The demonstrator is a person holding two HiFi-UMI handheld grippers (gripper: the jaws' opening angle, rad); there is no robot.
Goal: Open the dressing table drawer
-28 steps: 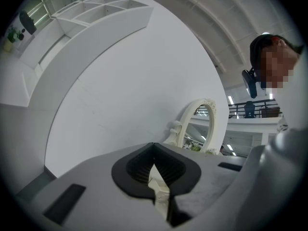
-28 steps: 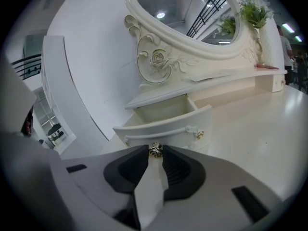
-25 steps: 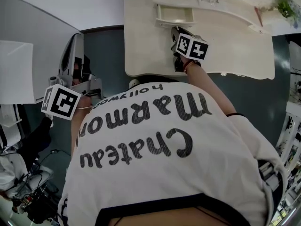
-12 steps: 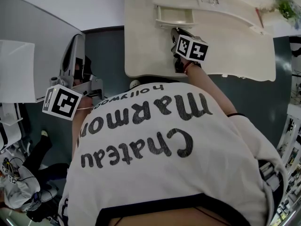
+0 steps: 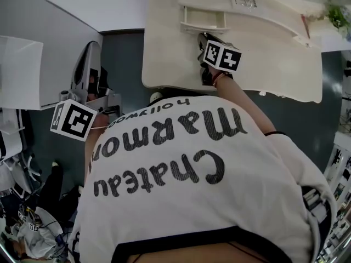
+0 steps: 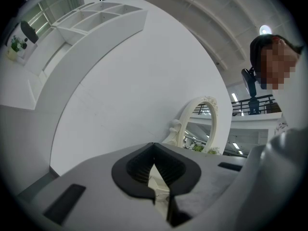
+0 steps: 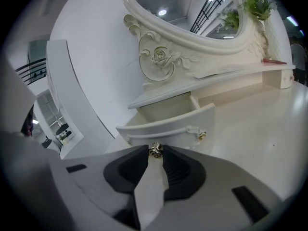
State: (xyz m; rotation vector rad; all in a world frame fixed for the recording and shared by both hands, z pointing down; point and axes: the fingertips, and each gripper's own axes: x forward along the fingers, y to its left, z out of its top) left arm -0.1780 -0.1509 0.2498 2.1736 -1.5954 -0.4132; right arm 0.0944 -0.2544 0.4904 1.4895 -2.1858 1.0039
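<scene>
Fingers (image 7: 179,170) of the right gripper (image 7: 155,153) clamp the gold knob (image 7: 155,149) of the drawer (image 7: 166,121), which stands pulled out just below the carved mirror (image 7: 192,13). The left gripper (image 6: 154,147) hangs well apart from that mirror, its fingers closed on nothing.

Head view steep down, R gripper view close; share drawer (image 7: 166,126).

The right gripper (image 7: 155,154) reaches forward and tilts downward, its jaws closed on a small knob (image 7: 155,149). The left gripper (image 6: 154,153) points level, jaws together, nothing between them.
</scene>
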